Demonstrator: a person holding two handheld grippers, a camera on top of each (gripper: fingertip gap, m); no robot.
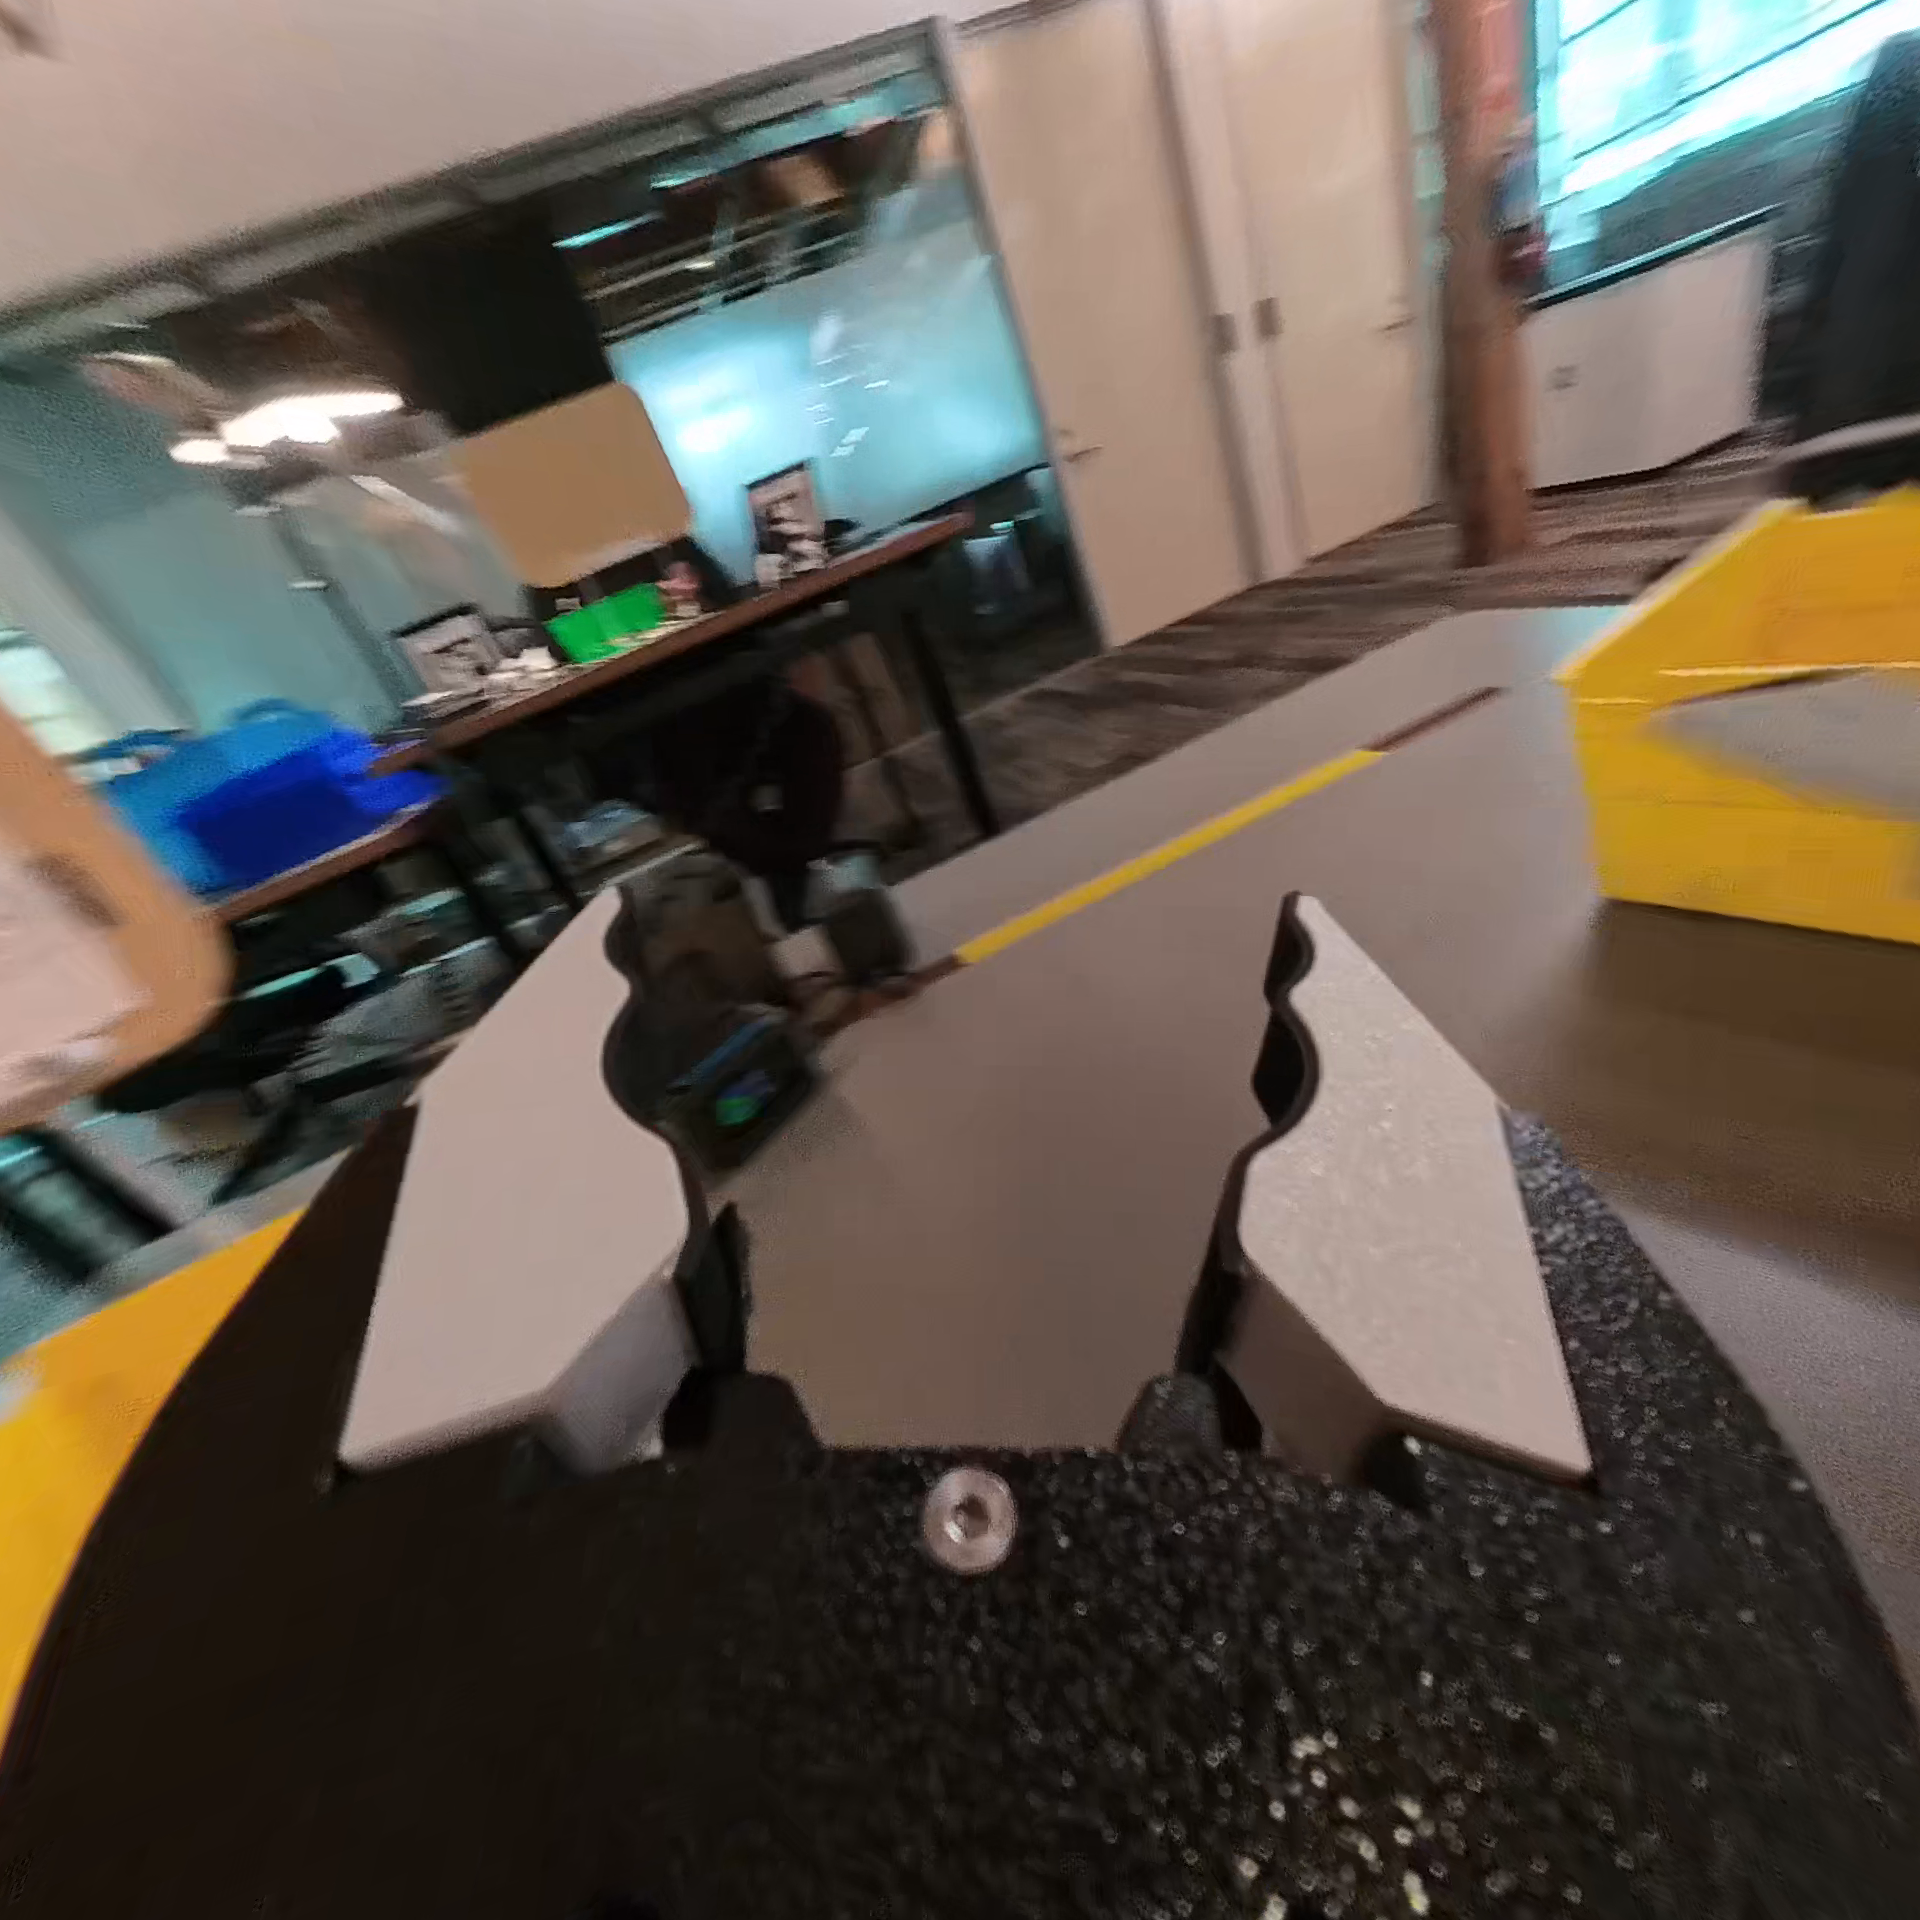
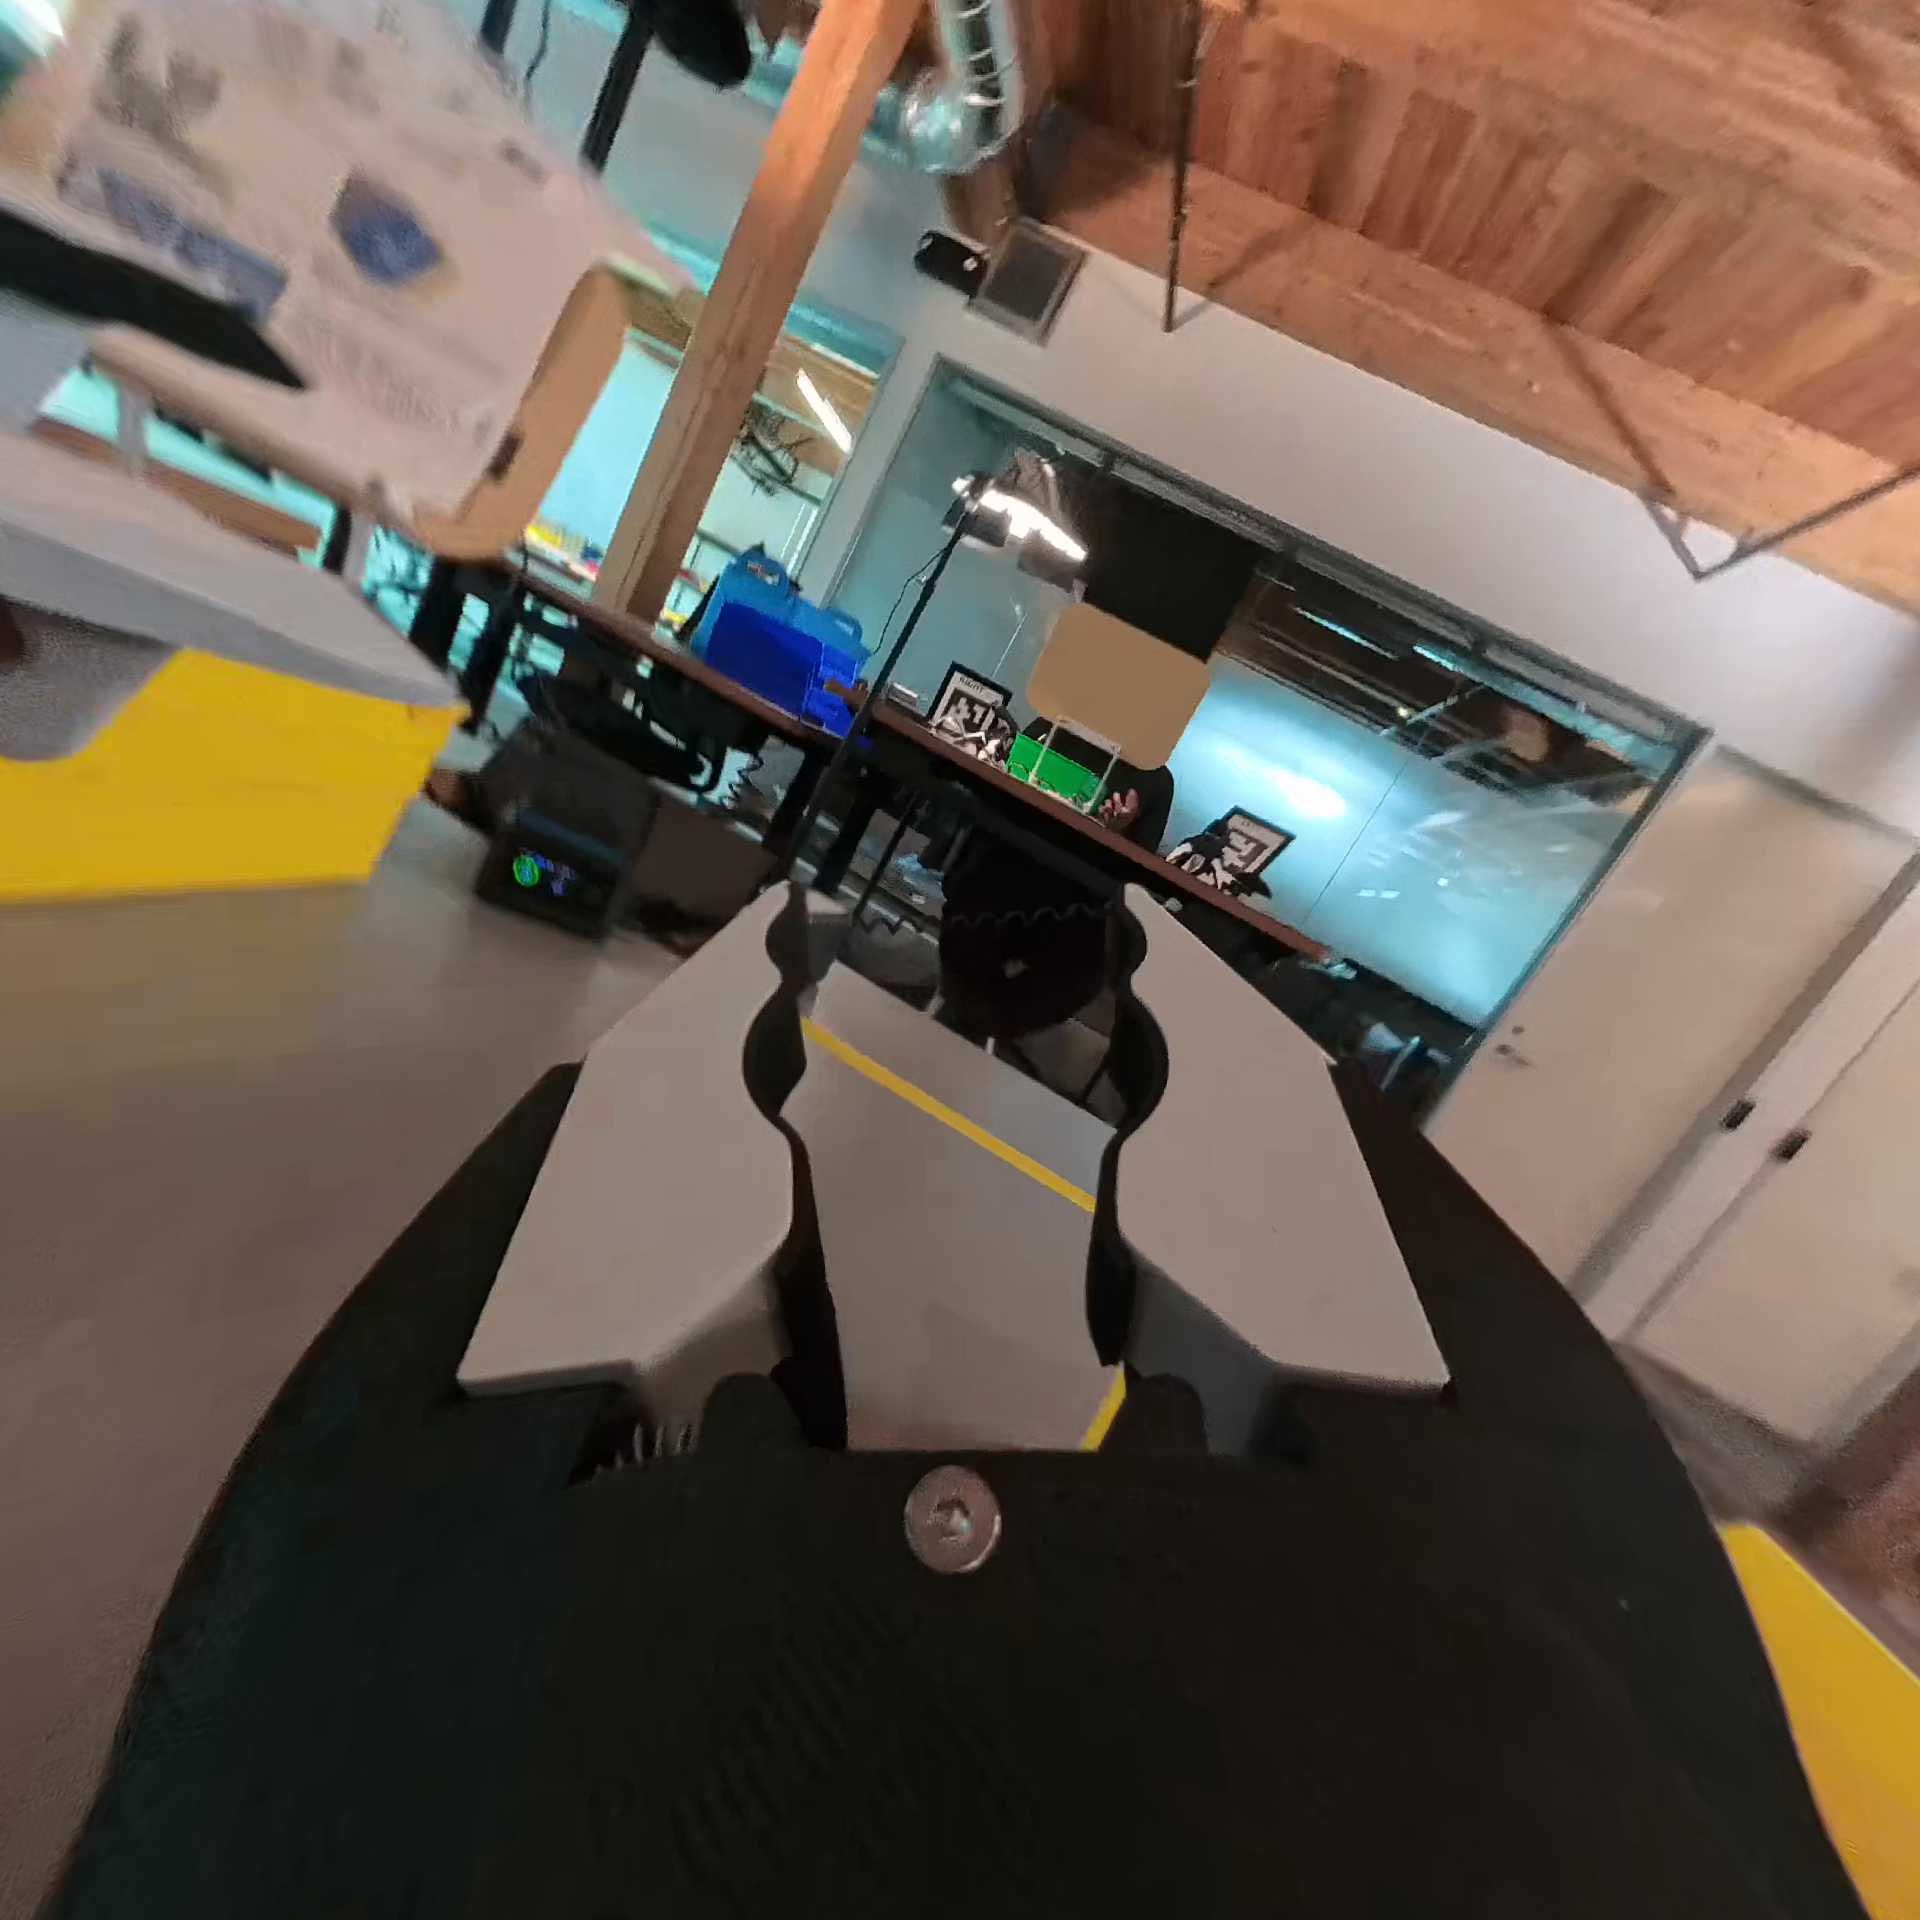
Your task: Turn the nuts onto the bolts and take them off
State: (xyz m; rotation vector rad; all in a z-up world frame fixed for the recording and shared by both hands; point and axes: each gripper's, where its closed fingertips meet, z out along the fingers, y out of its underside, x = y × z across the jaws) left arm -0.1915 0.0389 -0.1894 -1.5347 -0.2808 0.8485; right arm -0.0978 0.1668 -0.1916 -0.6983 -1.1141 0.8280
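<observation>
No nuts or bolts show in either view. Both views are tilted and blurred. My left gripper (image 1: 956, 935) is open and empty, held low over the grey table (image 1: 1039, 1195). Its grey fingers (image 1: 540, 1143) stand wide apart. My right gripper (image 2: 956, 925) is also open and empty above the same table (image 2: 260, 1091), pointing out towards the room. Its fingers (image 2: 665, 1164) stand apart with only the table and the room showing between them.
A yellow bin (image 1: 1745, 790) stands on the table at the right, another (image 2: 208, 790) at the left. A yellow tape line (image 1: 1164, 852) runs near the far edge. A small black device with a lit display (image 2: 551, 868) sits beyond it. A person (image 2: 1039, 935) sits at a far desk.
</observation>
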